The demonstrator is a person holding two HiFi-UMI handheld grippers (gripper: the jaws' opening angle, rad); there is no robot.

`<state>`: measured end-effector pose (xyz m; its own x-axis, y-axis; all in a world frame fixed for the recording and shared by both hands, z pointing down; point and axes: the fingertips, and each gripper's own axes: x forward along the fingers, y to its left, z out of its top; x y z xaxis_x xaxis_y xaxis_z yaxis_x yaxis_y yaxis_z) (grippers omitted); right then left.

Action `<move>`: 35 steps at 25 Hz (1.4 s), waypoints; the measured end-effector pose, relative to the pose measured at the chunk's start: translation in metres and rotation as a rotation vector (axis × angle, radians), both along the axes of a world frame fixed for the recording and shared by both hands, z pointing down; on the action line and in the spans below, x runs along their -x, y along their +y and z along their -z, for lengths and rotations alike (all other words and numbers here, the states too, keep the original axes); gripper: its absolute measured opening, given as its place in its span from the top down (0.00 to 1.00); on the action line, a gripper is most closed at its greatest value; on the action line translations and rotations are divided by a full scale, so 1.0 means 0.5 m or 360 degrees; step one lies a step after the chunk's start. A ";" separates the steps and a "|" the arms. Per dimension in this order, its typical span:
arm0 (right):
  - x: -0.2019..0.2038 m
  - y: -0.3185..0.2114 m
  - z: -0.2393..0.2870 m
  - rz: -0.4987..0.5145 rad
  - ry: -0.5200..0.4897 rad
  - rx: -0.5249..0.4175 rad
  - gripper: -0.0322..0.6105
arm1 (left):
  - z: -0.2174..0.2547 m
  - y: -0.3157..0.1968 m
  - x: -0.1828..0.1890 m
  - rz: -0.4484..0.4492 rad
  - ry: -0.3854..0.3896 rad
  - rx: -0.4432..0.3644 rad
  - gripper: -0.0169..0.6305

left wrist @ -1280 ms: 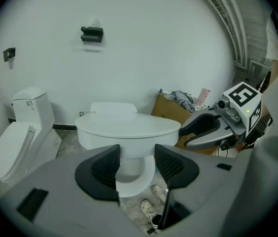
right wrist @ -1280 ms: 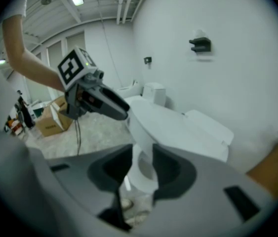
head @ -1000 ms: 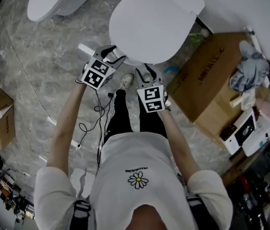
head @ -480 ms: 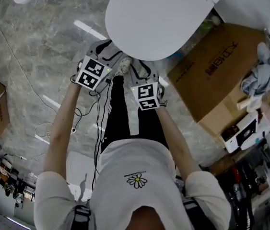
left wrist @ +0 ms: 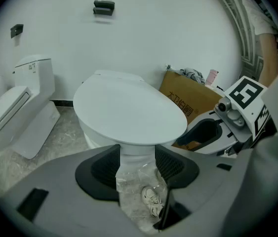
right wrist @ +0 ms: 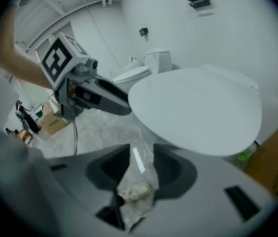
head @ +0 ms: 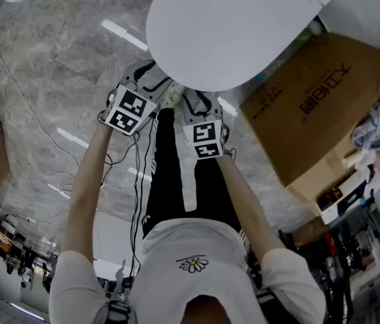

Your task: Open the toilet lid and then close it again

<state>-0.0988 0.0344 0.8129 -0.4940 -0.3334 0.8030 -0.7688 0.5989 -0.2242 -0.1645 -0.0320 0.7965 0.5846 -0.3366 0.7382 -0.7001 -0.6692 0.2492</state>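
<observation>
At the front rim of the toilet, both claws are lined up side by side. The toilet lid [head: 237,25] is down, lying flat and shut over the bowl, a big white oval seen from above. The left claw [left wrist: 137,154] has its jaws apart with nothing clamped. Through the gap you see the white front of the bowl, then grey marble floor [head: 55,59] and a pale shoe [left wrist: 151,201]. The lid's front edge hangs just above those jaws, close, though whether it touches them I can't tell.

Over to the right claw [right wrist: 141,159], and it's the same story: jaws standing apart, nothing between the pads, only floor and that pale shoe showing below. The lid fills the view above and ahead of it, its rim just over the jaw tips.

From the head camera, both claws point away from the person and down, their marker cubes facing up, tips tucked at the near edge of the lid. A cardboard box [head: 318,106] sits right beside the toilet on the person's right. A second toilet [left wrist: 15,112], lid also down, stands against the wall off to the left.
</observation>
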 end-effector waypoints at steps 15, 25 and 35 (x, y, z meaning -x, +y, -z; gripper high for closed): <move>-0.003 0.015 -0.128 0.0047 0.0062 0.0044 0.70 | -0.140 0.010 0.006 -0.0071 -0.0051 0.0070 0.61; 0.004 0.025 -0.147 0.0094 0.0116 0.0098 0.70 | -0.157 0.013 0.001 0.0015 0.0032 0.0157 0.61; 0.007 0.006 -0.048 0.0145 0.0112 0.0045 0.70 | -0.089 0.022 0.040 0.0356 0.0050 0.0264 0.61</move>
